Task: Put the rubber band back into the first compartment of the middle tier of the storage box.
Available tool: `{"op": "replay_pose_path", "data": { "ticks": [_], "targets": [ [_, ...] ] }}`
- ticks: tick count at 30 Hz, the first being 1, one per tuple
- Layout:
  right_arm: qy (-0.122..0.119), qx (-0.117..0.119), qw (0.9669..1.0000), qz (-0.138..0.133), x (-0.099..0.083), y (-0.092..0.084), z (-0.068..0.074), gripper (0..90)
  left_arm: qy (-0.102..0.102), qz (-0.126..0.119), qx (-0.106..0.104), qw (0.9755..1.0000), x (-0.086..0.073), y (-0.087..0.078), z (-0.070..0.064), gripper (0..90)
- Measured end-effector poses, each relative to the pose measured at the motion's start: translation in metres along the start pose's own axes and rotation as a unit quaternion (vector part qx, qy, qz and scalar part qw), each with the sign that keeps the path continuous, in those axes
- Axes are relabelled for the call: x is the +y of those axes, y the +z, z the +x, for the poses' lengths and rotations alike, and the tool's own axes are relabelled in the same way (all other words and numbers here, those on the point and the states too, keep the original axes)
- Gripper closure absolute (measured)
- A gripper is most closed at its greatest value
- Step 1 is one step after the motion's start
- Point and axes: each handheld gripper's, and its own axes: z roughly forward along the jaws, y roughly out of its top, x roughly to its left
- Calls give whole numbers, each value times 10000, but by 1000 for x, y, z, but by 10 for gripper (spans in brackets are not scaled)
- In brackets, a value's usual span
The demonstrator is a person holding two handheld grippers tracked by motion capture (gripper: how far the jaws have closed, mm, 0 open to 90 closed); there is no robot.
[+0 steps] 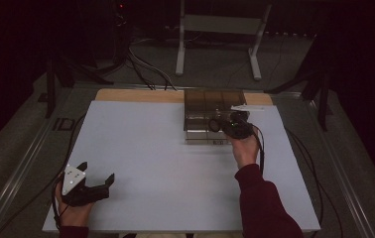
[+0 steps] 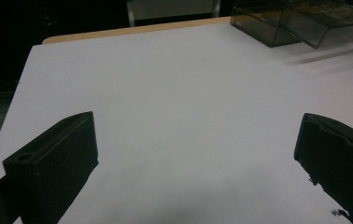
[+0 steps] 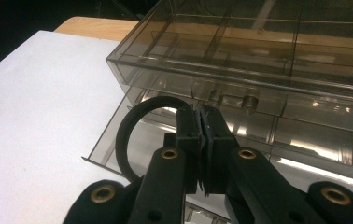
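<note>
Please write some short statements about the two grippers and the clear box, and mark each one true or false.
1. The left gripper is open over the bare white table. True.
2. The right gripper is open. False: its jaws are pressed together on a black ring.
3. The clear box stands at the table's far side. True.
4. The box's lower drawer is fully closed. False: it is pulled out toward the gripper.
5. The left gripper is touching the box. False: it is at the near left corner, far from the box.
</note>
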Motion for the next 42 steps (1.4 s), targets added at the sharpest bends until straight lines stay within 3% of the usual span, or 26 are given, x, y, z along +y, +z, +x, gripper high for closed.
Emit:
{"op": "replay_pose_path", "data": {
  "ticks": [42],
  "targets": [
    [32,84,9999,131,-8,24,15,882,1,-3,-7,10000,0,0,0,4]
  ]
}}
